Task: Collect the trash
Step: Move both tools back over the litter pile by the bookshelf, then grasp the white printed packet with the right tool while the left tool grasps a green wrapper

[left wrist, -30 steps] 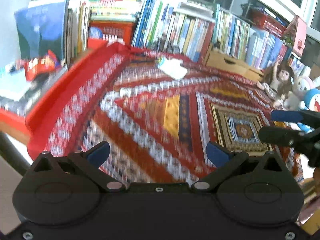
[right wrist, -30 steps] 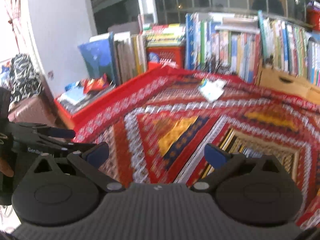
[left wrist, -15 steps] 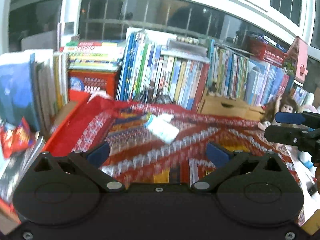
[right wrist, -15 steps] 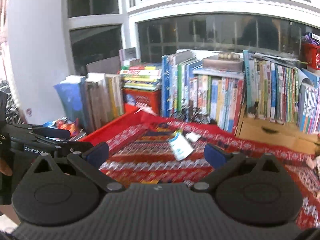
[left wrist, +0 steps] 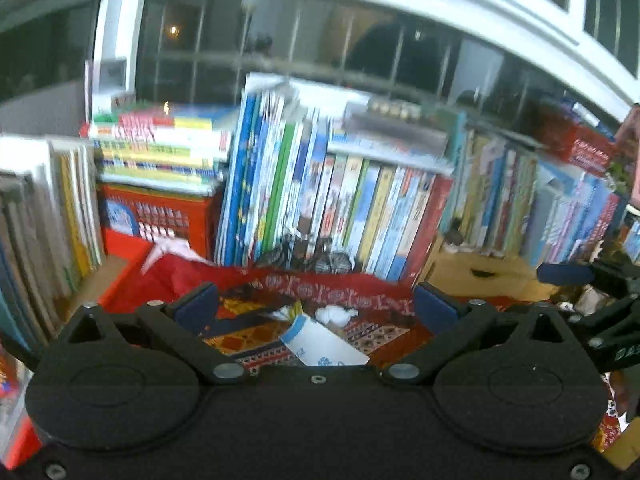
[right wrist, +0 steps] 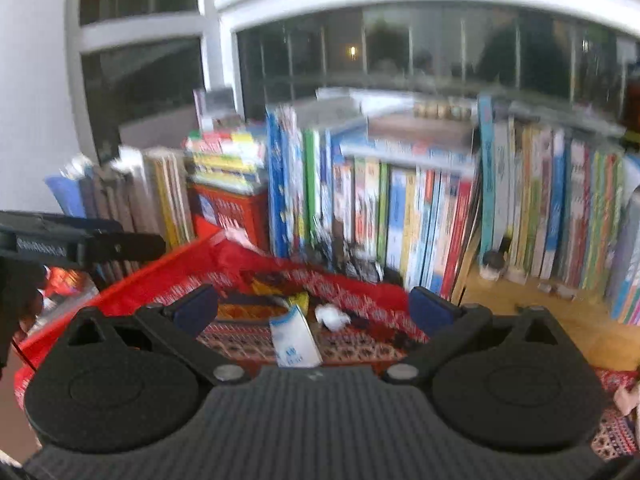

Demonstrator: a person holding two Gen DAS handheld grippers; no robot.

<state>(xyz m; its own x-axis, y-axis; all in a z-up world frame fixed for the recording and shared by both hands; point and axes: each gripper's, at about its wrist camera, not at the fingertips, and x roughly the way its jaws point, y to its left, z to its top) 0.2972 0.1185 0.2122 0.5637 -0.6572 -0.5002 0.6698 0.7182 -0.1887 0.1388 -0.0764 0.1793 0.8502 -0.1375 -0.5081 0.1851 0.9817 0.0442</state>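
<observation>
We see open patterned cloth (left wrist: 384,332) ahead of both grippers' spread fingers. Behind the white packet (left wrist: 324,342) and crumpled tissue (left wrist: 335,314) a wall of upright books (left wrist: 320,208) closes the far side; a red crate (left wrist: 156,216) blocks the left corner.

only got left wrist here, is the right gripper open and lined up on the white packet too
Observer: Yes. The right gripper is wide open and empty, with the white packet low between its fingers.
Operator: where's my left one from that side
Observer: The left gripper hangs above the left edge of the red cloth, touching nothing.
Operator: any trash off the cloth
Observer: Something red and shiny lies beyond that left edge, below your gripper. It may be wrappers, but it is too blurred to tell.
</observation>
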